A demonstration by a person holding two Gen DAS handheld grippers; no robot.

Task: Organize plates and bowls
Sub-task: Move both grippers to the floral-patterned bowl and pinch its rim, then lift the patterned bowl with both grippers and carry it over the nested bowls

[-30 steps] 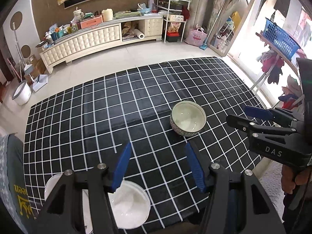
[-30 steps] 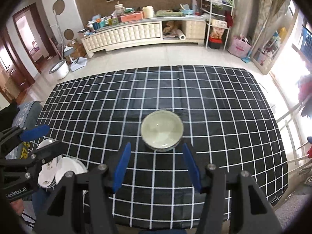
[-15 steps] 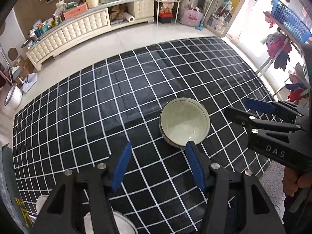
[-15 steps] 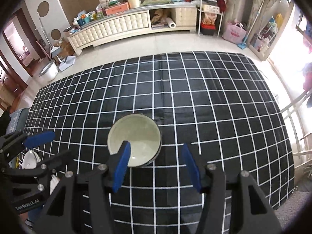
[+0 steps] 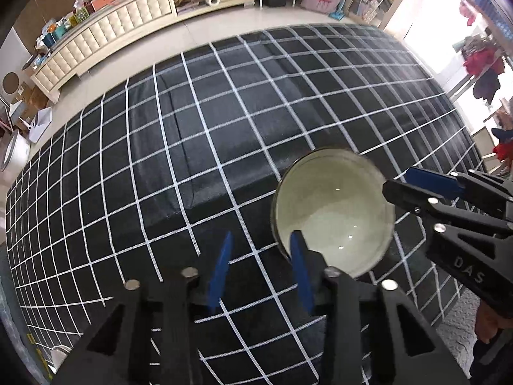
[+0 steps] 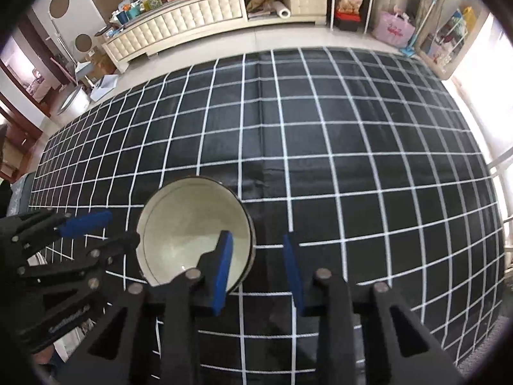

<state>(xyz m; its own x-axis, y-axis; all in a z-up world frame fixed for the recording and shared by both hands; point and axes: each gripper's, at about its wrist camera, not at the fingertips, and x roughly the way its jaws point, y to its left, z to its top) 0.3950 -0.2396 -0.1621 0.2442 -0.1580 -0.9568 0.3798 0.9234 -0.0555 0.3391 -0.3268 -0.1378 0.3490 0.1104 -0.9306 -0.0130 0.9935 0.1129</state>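
A pale green bowl (image 5: 333,205) with a dark patterned outside stands on the black checked tablecloth (image 5: 192,147). My left gripper (image 5: 261,234) points steeply down over the bowl's left rim, one blue finger inside and the other outside. Its jaws are closing, with a gap left at the rim. My right gripper (image 6: 256,234) straddles the opposite rim of the bowl (image 6: 189,224) the same way, jaws closing, pads apart from the rim. Each gripper shows in the other's view: the right gripper (image 5: 397,179) and the left gripper (image 6: 123,227).
White dishes (image 5: 61,353) peek in at the table's near left edge. The cloth (image 6: 352,160) stretches bare behind and to the right of the bowl. A cream cabinet (image 6: 192,16) with clutter stands across the floor beyond the table.
Both grippers have sunk toward the bowl, which now looks much larger. Their jaws have narrowed around opposite rims. The white dishes have slid almost out of the left wrist view.
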